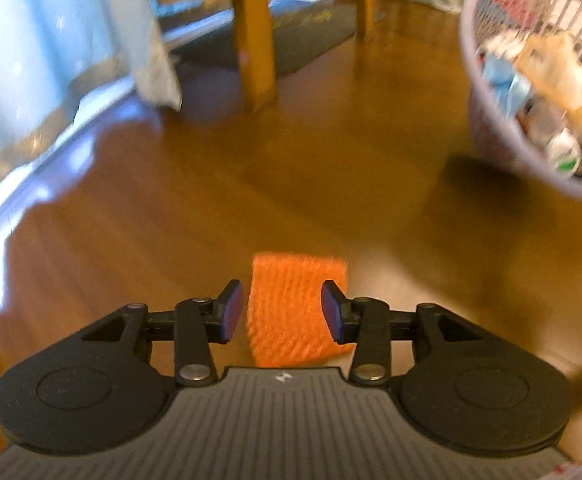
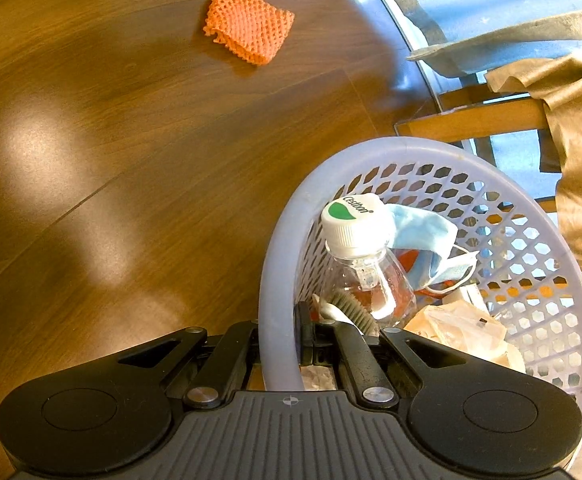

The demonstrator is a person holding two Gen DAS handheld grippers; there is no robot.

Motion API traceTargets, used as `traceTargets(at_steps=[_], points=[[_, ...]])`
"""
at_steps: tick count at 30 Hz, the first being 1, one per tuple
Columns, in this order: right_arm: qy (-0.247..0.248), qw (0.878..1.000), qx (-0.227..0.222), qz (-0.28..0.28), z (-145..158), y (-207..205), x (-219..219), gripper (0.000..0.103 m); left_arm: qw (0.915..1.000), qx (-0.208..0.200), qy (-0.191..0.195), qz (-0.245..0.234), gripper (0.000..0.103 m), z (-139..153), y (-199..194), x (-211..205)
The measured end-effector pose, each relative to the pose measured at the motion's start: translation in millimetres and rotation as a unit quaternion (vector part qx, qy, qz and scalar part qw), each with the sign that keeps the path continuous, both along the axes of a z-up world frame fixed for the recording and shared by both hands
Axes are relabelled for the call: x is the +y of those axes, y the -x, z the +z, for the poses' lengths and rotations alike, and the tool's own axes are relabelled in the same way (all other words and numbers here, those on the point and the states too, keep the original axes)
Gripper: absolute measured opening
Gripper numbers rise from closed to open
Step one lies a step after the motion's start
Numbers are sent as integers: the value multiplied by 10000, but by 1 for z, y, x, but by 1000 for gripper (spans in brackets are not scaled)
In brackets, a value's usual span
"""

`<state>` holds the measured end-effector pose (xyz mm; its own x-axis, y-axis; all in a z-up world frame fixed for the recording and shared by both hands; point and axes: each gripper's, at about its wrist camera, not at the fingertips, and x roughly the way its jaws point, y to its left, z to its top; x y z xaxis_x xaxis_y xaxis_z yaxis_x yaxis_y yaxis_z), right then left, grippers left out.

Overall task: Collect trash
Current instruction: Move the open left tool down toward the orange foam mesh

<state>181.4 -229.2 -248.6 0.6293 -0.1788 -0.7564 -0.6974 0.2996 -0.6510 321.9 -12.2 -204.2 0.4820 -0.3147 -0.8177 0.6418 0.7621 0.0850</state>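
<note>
The left gripper (image 1: 283,312) hangs agape over the orange foam net (image 1: 297,308) on the wooden floor (image 1: 211,208), while only the right wrist view shows the right gripper (image 2: 279,340) clamping the lavender basket (image 2: 279,280) rim, bottle (image 2: 365,264) and mask (image 2: 423,236) inside, net at 11 o'clock.

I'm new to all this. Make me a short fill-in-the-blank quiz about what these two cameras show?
1. The foam net lying on the floor is ____ in colour.
2. The right hand-held gripper is clamped on the rim of the ____.
3. The bottle has a white and ____ cap.

Missing words: orange; basket; green.
</note>
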Motion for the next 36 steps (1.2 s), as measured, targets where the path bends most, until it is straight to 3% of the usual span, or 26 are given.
traceTargets(at_steps=[3,8,12,28,36], points=[[8,10000,10,14,0,1,0,0,9999,20,-104,-53,51,-16,3,6],[15,10000,26,30,0,2,-1,0,9996,124,-211,-109,58,-34,2,11],[16,10000,24,35,0,2,-1,0,9995,255,-200,-24,58,-50,0,14],[10,10000,29,34,-1,2,-2,0,9982,558,-13,216,56,-65,-6,12],[-3,10000,31,21,-2,2,-2,0,9966,742,65,342,46,-70,-12,12]])
